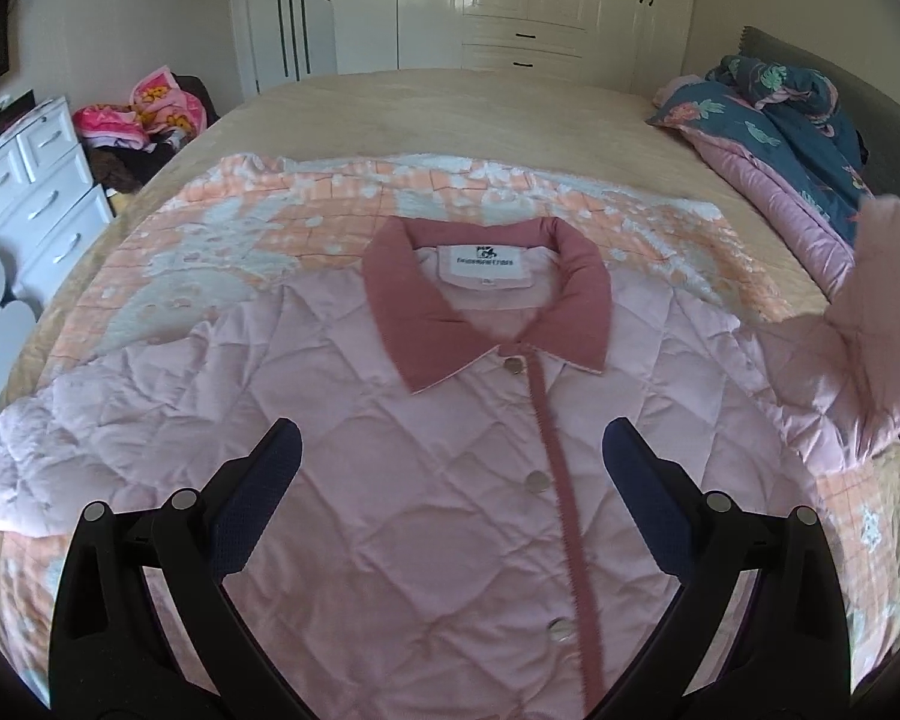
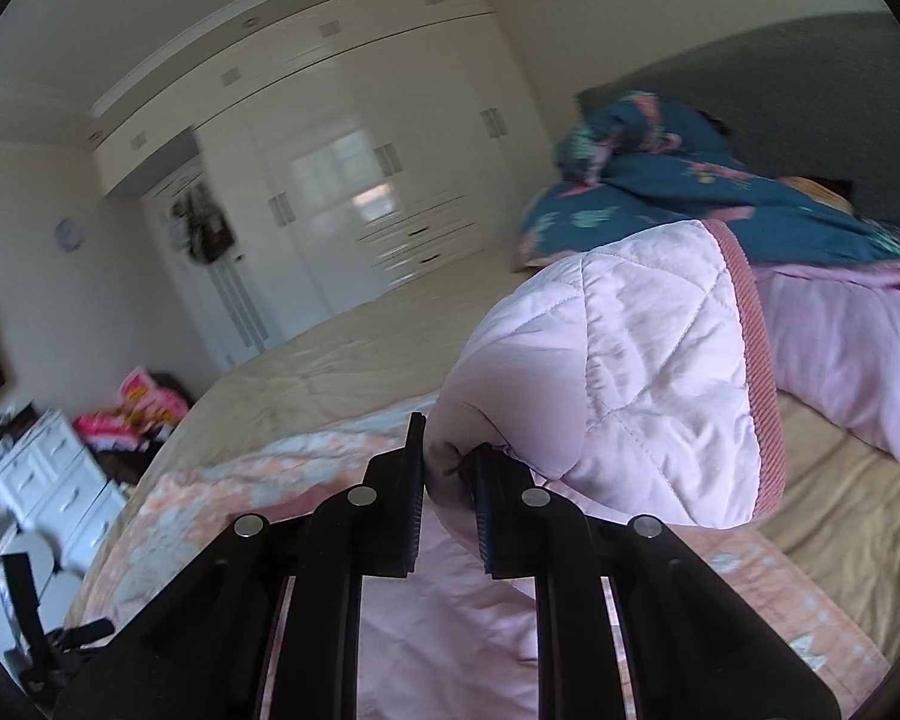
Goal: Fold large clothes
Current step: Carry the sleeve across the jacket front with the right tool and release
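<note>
A bed point(image 1: 450, 114) is covered by a patterned blanket point(image 1: 210, 240), on which a pink quilted jacket point(image 1: 342, 420) is laid flat, buttoned, collar point(image 1: 492, 300) away from the camera. Its sleeve point(image 2: 618, 360) is pinched and lifted by the right tool point(image 2: 447, 480). The left tool point(image 1: 450, 468) is held spread above the jacket's front, gripping nothing.

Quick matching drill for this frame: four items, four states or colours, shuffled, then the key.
1. left gripper
2. right gripper
3. collar
4. folded quilt

A. dusty rose
B. shut on the jacket's sleeve
C. dark teal, floral
D. open, nothing between its fingers

Pairs: 1-D, 2-B, 3-A, 4-C
</note>
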